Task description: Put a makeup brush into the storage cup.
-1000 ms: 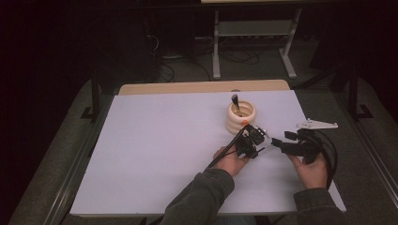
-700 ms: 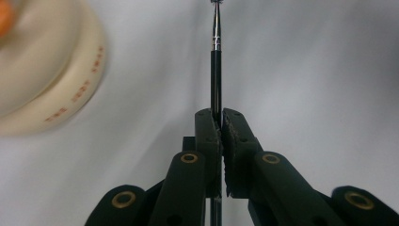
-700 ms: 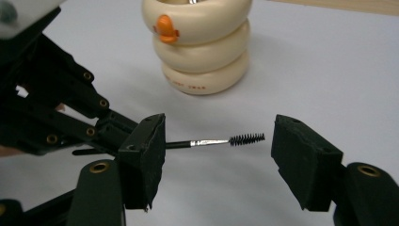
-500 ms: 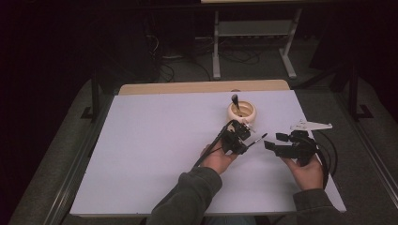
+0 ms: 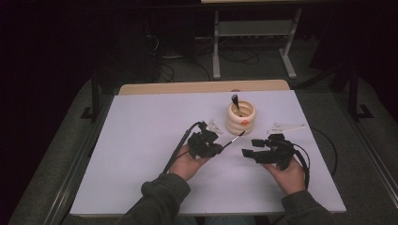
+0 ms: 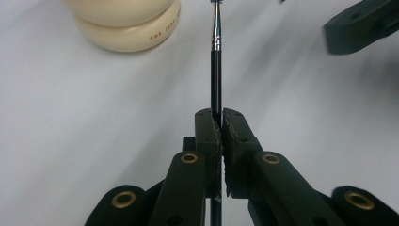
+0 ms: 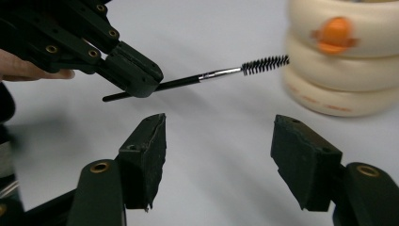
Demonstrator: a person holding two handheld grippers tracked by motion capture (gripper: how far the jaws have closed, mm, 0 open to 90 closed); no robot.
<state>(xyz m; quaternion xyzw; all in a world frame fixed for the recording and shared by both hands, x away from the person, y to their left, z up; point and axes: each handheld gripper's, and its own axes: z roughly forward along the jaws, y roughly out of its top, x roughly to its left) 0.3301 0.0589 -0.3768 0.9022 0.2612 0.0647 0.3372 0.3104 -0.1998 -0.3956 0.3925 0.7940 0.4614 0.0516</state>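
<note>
White table (image 5: 141, 140) | cream holder (image 5: 240, 119): one brush (image 5: 235, 102) | left jaws clamp spoolie (image 6: 216, 70) | right apart

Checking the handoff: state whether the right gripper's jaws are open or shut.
Open. The right gripper has its black pads wide apart over the white table, nothing between them.

On the table (image 5: 141, 140), the holder (image 5: 241, 119) stands toward the far side with 1 brush (image 5: 235, 102) upright in it. The left tool (image 5: 217, 149) sits just before and left of the holder, a spoolie (image 5: 233, 139) in its grip pointing toward the holder. The right tool (image 5: 248, 147) lies right of it, apart.
</note>
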